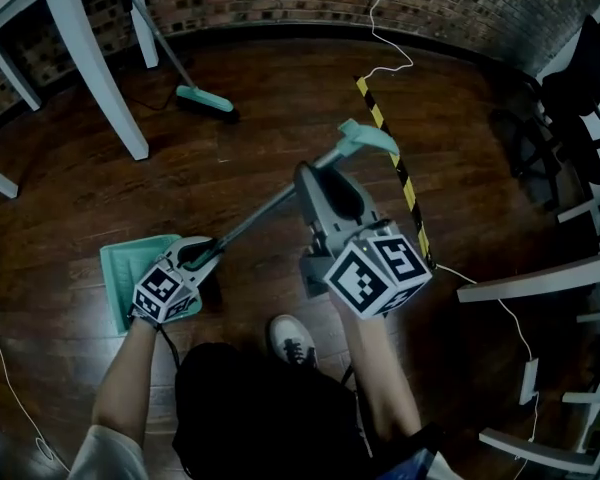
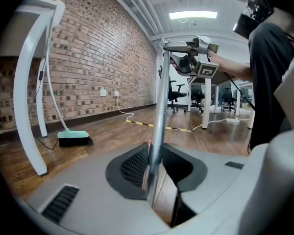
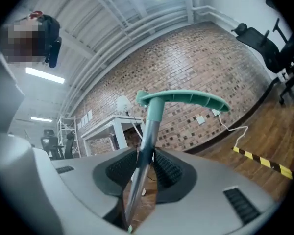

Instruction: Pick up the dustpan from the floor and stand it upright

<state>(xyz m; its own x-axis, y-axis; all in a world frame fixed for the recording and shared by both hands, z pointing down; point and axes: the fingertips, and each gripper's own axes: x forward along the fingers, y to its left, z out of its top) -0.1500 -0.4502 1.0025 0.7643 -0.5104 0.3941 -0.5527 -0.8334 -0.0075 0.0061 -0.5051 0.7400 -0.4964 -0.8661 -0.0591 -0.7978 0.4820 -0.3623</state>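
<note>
The left claw (image 1: 193, 260) and right claw (image 1: 310, 178) each clamp the metal handle (image 1: 265, 208) of the dustpan (image 1: 130, 273), its pan low by the floor, handle slanted: partly raised, not yet upright.

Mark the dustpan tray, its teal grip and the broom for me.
dustpan tray (image 1: 125, 273), head view, teal floor of the tray.
teal grip (image 1: 370, 137), head view, middle of the crossbar.
broom (image 1: 205, 99), head view, teal brush head.
</note>
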